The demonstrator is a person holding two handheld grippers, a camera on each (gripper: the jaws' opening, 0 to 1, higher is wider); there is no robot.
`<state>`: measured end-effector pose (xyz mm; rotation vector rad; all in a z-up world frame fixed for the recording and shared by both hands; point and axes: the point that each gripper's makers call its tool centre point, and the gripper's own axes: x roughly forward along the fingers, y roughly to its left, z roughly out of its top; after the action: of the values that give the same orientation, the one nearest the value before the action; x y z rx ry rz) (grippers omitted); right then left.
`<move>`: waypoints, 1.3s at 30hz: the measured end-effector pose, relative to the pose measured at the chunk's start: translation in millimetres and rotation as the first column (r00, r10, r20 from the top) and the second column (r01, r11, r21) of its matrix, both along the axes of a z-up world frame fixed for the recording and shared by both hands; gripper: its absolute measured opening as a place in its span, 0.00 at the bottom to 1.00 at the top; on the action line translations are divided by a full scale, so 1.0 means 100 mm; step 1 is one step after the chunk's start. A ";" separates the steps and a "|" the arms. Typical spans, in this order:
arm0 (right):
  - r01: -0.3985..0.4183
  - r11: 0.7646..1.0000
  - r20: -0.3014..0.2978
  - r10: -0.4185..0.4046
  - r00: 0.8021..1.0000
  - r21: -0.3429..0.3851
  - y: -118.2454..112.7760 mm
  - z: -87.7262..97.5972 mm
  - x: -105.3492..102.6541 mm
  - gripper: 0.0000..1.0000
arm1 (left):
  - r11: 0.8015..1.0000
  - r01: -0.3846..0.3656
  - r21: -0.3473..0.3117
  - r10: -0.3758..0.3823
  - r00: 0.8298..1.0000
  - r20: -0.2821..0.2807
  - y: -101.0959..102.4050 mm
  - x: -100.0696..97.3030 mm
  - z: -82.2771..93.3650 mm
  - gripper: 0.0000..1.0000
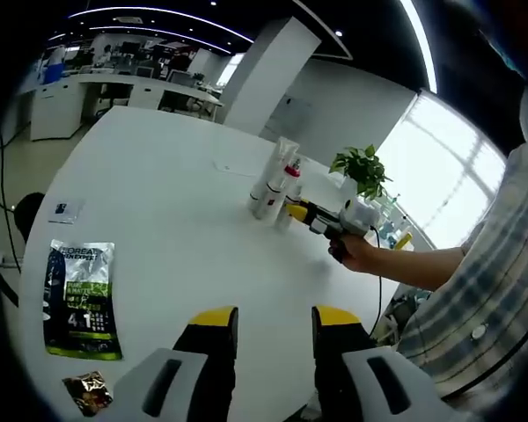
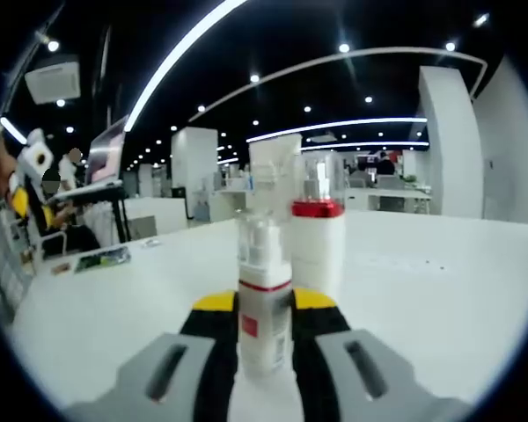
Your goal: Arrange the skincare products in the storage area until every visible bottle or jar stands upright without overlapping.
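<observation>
Our right gripper [image 2: 264, 308] grips a small white bottle [image 2: 264, 303] upright on the table [image 2: 440, 299], just in front of a red-collared bottle [image 2: 317, 242] and a tall tube [image 2: 277, 171]. Our left gripper [image 1: 274, 318] hovers unclenched over the near table, a green packet [image 1: 82, 299] to its left.

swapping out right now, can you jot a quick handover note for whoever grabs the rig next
Left hand-held gripper: open, holding nothing, hovering over the white table.
Right hand-held gripper: jaws on either side of a small white bottle with a red band, which stands upright; whether they have closed on it cannot be told.
Just behind it stand a white bottle with a red collar and a taller pale tube, all upright in one cluster beside a potted plant.
A green sachet lies flat at the near edge.
Left: release and check spacing.
</observation>
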<state>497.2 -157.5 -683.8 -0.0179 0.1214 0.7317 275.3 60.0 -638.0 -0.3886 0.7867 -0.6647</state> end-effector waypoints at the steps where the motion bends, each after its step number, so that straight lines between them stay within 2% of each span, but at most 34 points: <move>1: 0.000 1.000 -0.003 0.000 1.000 0.002 0.00 0.00 0.00 0.20 | 1.000 -0.007 -0.005 0.007 1.000 0.006 0.02 0.00 0.01 0.35; 8: 0.012 0.999 -0.004 -0.012 1.000 0.038 -0.06 0.00 -0.03 0.20 | 1.000 0.001 0.005 -0.001 1.000 -0.002 0.06 -0.01 -0.03 0.35; 17: -0.015 0.999 0.004 0.015 1.000 -0.042 -0.03 0.00 -0.11 0.20 | 1.000 0.010 0.006 -0.010 1.000 0.020 0.04 0.01 0.02 0.34; 20: -0.007 0.996 0.006 0.008 1.000 -0.093 -0.03 -0.02 -0.12 0.20 | 1.000 0.013 0.006 -0.013 1.000 0.022 0.02 0.00 0.01 0.34; 25: 0.007 0.996 -0.006 -0.007 1.000 -0.094 -0.04 -0.04 -0.11 0.20 | 1.000 0.015 0.004 -0.015 1.000 0.024 0.01 0.00 0.01 0.34; 39: 0.078 0.991 -0.022 -0.081 0.997 -0.112 -0.08 -0.05 0.13 0.20 | 1.000 -0.012 0.002 0.012 1.000 0.020 0.03 0.02 0.00 0.33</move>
<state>510.1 -165.6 -688.9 -0.1086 0.1869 0.6455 277.2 62.9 -637.7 -0.3842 0.7650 -0.6555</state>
